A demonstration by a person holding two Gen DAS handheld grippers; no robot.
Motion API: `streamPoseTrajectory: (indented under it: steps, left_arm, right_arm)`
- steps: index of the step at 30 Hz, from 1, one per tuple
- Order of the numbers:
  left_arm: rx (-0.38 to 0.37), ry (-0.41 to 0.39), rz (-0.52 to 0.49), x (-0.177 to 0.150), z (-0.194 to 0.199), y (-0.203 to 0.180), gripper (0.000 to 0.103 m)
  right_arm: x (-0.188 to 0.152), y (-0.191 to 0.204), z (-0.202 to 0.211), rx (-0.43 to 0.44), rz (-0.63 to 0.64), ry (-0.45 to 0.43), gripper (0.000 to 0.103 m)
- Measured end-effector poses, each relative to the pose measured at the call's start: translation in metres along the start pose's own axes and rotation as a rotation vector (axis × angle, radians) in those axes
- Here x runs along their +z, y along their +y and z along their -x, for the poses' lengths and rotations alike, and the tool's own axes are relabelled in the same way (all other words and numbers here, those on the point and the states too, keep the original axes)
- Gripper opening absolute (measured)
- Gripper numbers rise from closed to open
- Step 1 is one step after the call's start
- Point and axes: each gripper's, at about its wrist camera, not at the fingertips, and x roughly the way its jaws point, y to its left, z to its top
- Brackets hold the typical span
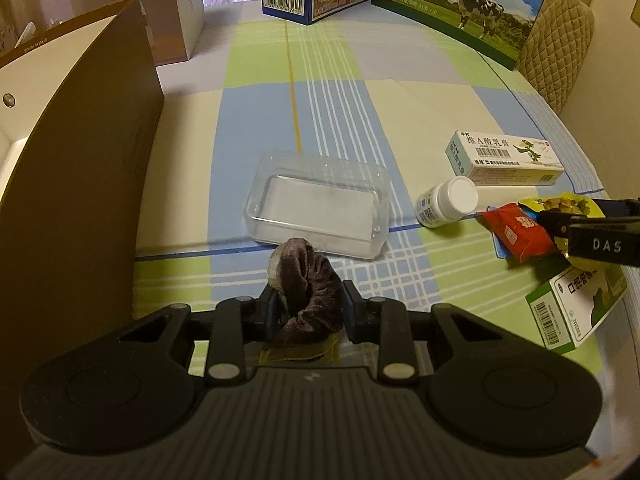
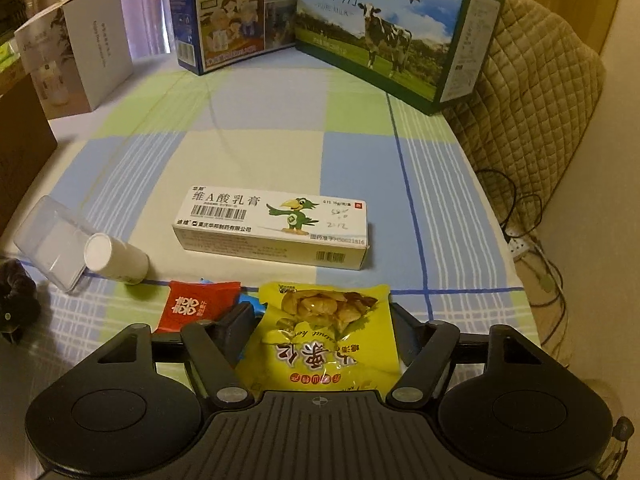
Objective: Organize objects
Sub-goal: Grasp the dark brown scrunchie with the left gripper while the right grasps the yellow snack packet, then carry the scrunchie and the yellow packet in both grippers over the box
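- The left gripper [image 1: 308, 304] is nearest in the left wrist view. Its fingers are closed on a brown scrunchie [image 1: 306, 286]. The scrunchie looks soft, fuzzy and very light. It will squash and bend, so pinching it across its bunched middle, as now, looks like the best hold.
- The right gripper [image 2: 324, 332] has a yellow snack bag [image 2: 320, 332] between its fingers. The fingers sit wide on each side of the bag, and it is hard to tell if they are squeezing it yet. The bag is shiny, crinkly and light. It may slip, and the food inside could crush, so a soft grip on the flat edge seems safest.
- A red packet [image 2: 196, 306] lies just left of the yellow bag, touching a small blue thing under it. It looks thin and light.
- A green and white box [image 1: 576, 312] lies near the right edge in the left wrist view.
- A little farther, a clear plastic tray [image 1: 320, 208] sits on the checked tabletop [image 1: 340, 112], just past the scrunchie. It is hard and see-through, with nothing in it. It looks like a good home for small things.
- A white bottle [image 2: 116, 258] lies on its side just right of the tray. It is round and could roll.
- A long white medicine box [image 2: 276, 228] with a green bird on it lies flat beyond the bottle. It is stiff and easy to hold by its long sides.
- Far away stand a blue box [image 2: 232, 16] and a milk box [image 2: 384, 28] with a cow.
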Motion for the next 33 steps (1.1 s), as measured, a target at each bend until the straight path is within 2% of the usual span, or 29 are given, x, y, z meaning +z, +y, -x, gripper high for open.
streamPoseTrajectory:
  steps: [5,9,21,33]
  left_arm:
    - [-0.002,0.003,0.000,-0.002,0.000,-0.001,0.027]
    - [0.002,-0.001,0.004,-0.003,0.002,0.000,0.027]
    - [0.006,-0.018,0.011,-0.006,0.013,-0.003,0.027]
    - [-0.006,-0.049,0.011,-0.012,0.036,-0.010,0.027]
  right_arm:
    - [-0.001,-0.003,0.004,0.013,-0.021,-0.008,0.066]
    - [0.002,-0.008,0.012,0.036,-0.058,-0.018,0.058]
    - [0.000,-0.018,0.030,0.077,-0.112,-0.036,0.054]
    - [-0.010,-0.030,0.070,0.137,-0.167,-0.074,0.054]
